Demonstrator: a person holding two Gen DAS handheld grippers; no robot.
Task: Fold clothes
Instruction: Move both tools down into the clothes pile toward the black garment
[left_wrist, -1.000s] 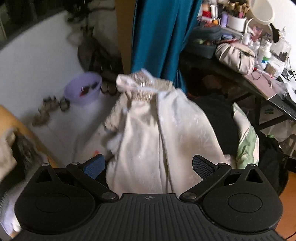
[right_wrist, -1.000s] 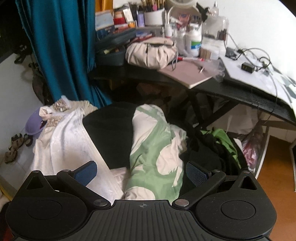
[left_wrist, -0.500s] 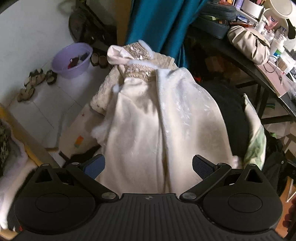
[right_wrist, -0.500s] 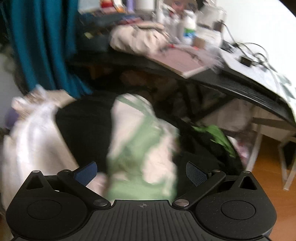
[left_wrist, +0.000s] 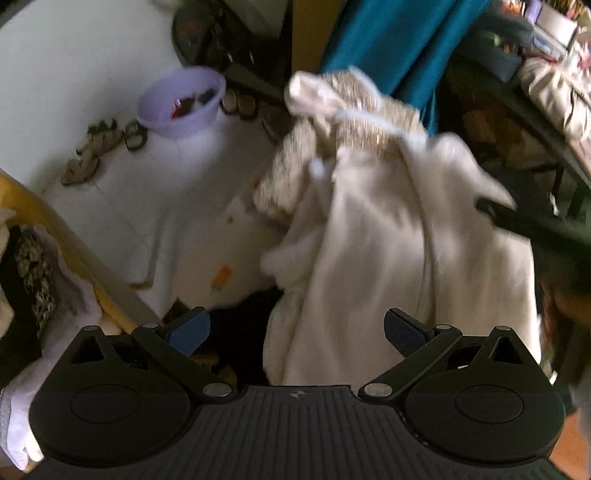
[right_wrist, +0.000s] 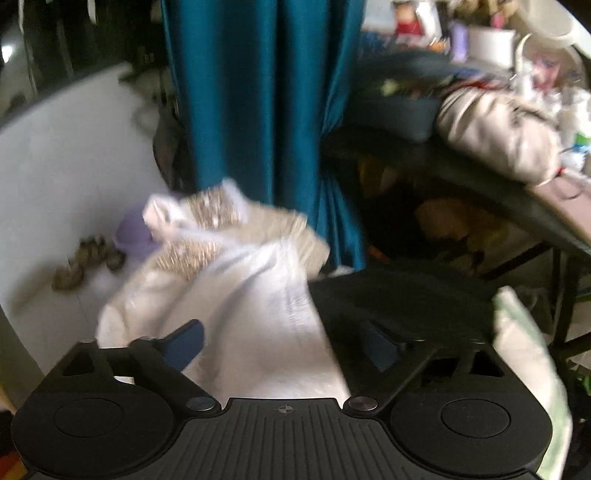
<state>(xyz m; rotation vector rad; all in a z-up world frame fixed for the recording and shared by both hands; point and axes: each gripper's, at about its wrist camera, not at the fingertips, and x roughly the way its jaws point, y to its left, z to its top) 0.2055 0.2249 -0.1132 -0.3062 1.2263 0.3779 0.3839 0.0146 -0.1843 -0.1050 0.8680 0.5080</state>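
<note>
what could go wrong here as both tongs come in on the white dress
1. The right tongs are closing with the white dress and a black garment side by side between the pads, so they may pinch both.
2. The dress hangs over the pile's edge toward the floor; a tug by the open left tongs could slide it down near the purple basin and sandals.
3. Its beaded top might snag.

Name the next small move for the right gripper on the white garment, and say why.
Probably finish closing the right gripper on the white garment's near edge: its jaws are closing with that cloth between them, not yet pinched, while the left gripper stands open above it.
</note>
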